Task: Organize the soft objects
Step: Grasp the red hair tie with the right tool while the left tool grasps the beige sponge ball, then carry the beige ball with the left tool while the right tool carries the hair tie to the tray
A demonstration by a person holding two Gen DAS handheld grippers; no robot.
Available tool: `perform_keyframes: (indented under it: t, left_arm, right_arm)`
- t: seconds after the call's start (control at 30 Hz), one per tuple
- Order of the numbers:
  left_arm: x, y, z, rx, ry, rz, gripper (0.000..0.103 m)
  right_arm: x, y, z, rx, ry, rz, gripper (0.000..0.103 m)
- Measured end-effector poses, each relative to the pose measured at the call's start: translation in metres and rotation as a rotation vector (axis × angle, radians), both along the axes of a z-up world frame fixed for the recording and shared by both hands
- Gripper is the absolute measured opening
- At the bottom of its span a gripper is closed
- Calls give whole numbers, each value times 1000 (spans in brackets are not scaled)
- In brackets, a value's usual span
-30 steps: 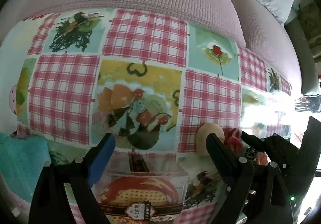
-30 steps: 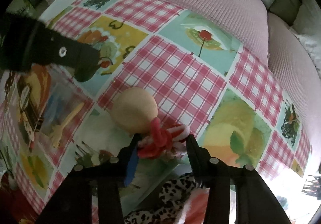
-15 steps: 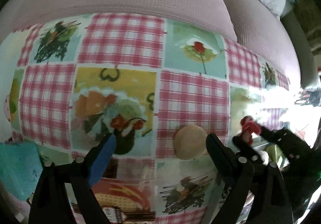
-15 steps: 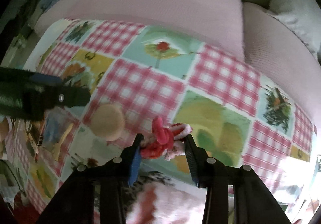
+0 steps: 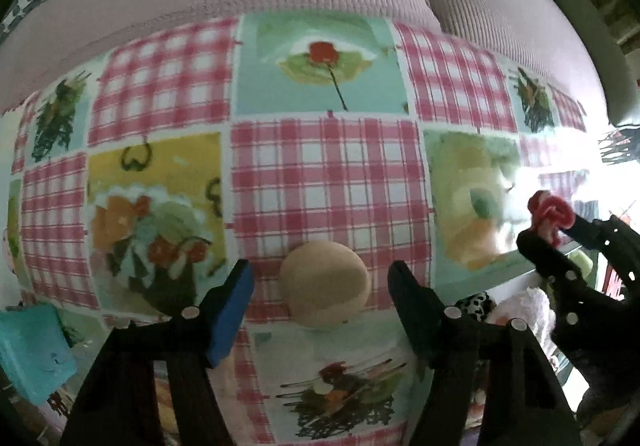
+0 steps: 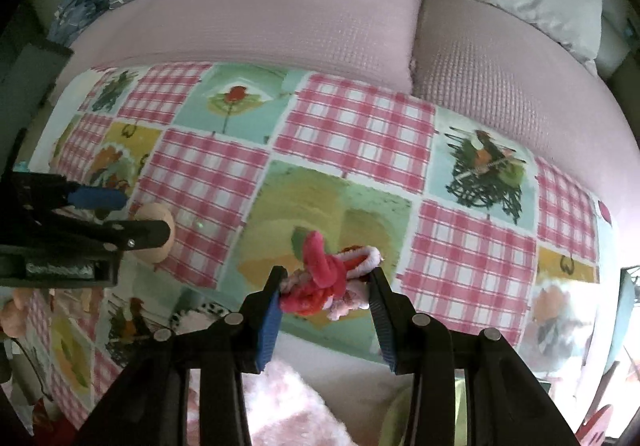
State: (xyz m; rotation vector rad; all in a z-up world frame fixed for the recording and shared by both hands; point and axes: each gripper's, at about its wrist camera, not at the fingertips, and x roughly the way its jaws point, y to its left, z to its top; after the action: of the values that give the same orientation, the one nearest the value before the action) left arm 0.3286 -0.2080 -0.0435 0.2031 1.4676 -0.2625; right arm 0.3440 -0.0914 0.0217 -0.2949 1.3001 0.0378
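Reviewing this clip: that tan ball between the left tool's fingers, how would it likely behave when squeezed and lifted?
The tan ball looks round and smooth, so it may roll across the tablecloth if nudged off-centre. Its matte surface suggests foam, probably light and squashy. The left tool is closing with the ball between its fingers, not yet touching.

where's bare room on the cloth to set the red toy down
Free: the checked and green squares between the tan ball and the pink cushion. Crowded: the near edge under the right tongs, with plush things; the left tongs are closing around the ball.
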Motion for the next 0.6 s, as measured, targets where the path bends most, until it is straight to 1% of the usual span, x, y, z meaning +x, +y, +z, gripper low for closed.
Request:
perform_keyframes:
  t: [0.07,0.13,0.17,0.47,0.6]
  left_arm:
    - [-5,-6,-5,17,-3,-13,66]
    - [-12,-18,-13,26,5,-24,55]
    - [-14,-22,-16,31,10,-30,52]
    - [-26,-37,-16,39,-19,-40,49]
    - [-33,-40,-2,34,-42,-36,49]
  right_arm:
    - [-1,-2,1,2,-1,-9,44]
    - [-1,-2,1,5,-2,-17,44]
    - [0,-1,1,6,-3,-21,44]
    - [-5,-4,5,13,-2,-64,44]
    - [-10,-3,14,22,-16,-88,44]
